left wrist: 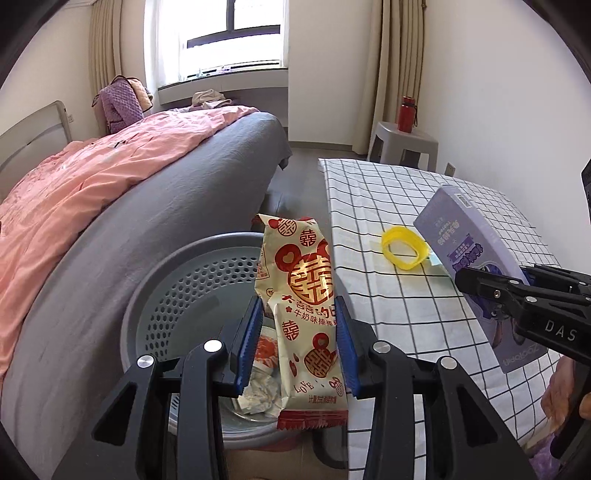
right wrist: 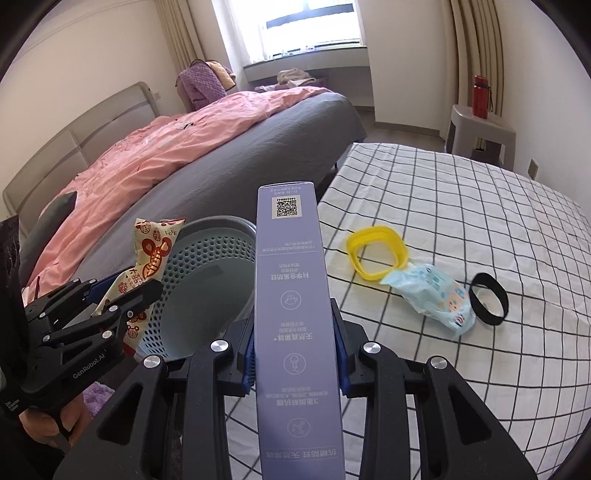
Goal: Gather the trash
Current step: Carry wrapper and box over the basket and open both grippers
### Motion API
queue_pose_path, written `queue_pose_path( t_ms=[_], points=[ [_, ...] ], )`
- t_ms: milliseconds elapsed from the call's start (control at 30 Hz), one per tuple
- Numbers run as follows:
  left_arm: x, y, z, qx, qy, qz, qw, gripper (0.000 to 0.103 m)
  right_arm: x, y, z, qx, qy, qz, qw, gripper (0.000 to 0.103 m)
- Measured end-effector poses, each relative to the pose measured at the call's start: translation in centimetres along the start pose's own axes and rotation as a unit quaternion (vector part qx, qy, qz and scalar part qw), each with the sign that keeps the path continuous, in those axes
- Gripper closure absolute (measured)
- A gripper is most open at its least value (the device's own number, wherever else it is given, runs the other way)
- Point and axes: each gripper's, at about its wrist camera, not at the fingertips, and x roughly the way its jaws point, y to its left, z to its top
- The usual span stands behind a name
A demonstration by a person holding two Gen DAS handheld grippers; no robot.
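Bedroom, checked tablecloth (right wrist: 461,206): left gripper (left wrist: 300,341) pinches snack wrapper (left wrist: 303,295) over perforated bin (left wrist: 192,291); right gripper (right wrist: 295,354) clamps purple box (right wrist: 291,295).

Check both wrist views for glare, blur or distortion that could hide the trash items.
Left wrist view: the window is blown out, strong fisheye bends the bed and checked tablecloth, and foil glare marks the snack wrapper, whose print still reads sharp. Right wrist view: same overexposed window, black corner vignetting; the purple box and yellow ring look crisp, no motion blur.
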Motion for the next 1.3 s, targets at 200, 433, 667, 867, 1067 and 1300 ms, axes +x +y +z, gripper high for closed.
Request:
queue_pose_path(
  t_ms=[200,433,667,867,1067,1300],
  points=[
    [0.7,3.3,0.1,-0.027,0.003,0.018,0.9995,0.065,2.7,3.0,2.0,-0.021,0.003,0.026,0.999,0.071],
    [2.6,5.5,-0.6,-0.047,0.019,0.047,0.9976,0.065,6.0,5.5,3.2,-0.042,0.016,0.048,0.998,0.071],
    [3.5,7.0,-1.2,-0.062,0.028,0.068,0.9954,0.065,8.5,6.6,2.9,-0.048,0.035,0.071,0.996,0.071],
    [4.7,7.9,-1.3,-0.08,0.043,0.071,0.9933,0.065,10.0,7.2,2.2,-0.055,0.055,0.081,0.994,0.071],
    [5.5,8.0,-1.3,-0.087,0.056,0.069,0.9922,0.065,10.5,7.8,1.9,-0.063,0.058,0.083,0.993,0.071],
    [5.6,8.2,-1.1,-0.089,0.055,0.076,0.9916,0.064,11.3,8.1,1.6,-0.069,0.067,0.085,0.992,0.071]
  ],
)
